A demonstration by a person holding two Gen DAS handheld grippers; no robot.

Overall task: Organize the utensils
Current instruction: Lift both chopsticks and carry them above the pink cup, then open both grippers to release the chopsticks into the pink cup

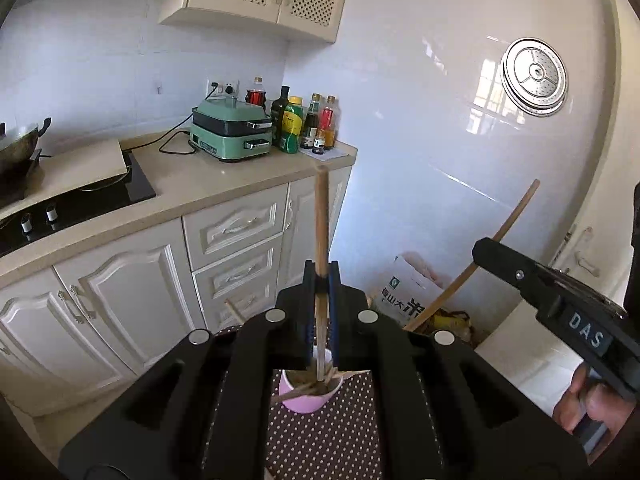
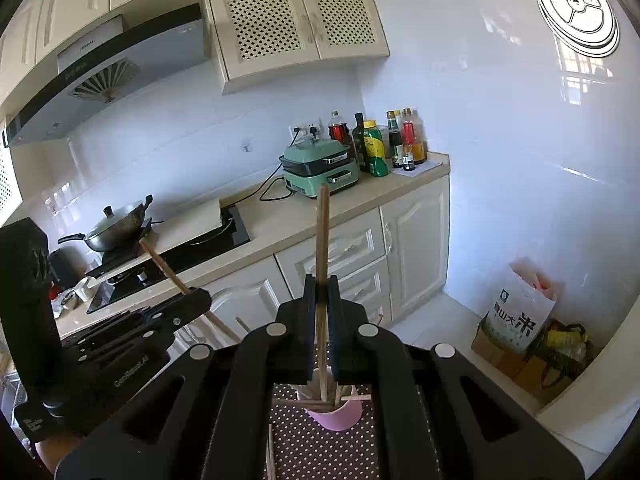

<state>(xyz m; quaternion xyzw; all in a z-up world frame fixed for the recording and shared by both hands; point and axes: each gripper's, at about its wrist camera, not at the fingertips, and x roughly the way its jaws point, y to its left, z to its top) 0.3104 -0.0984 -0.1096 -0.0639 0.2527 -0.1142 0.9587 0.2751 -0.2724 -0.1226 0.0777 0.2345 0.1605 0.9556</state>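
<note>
Rice bag (image 2: pixel 516 316) shows bold Chinese characters.

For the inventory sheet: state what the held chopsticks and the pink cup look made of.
Chopsticks: likely bamboo or wood, matte tan with visible grain. Pink cup: probably glazed ceramic or plastic; smooth, even colour, soft sheen; the pictures don't settle which.
</note>
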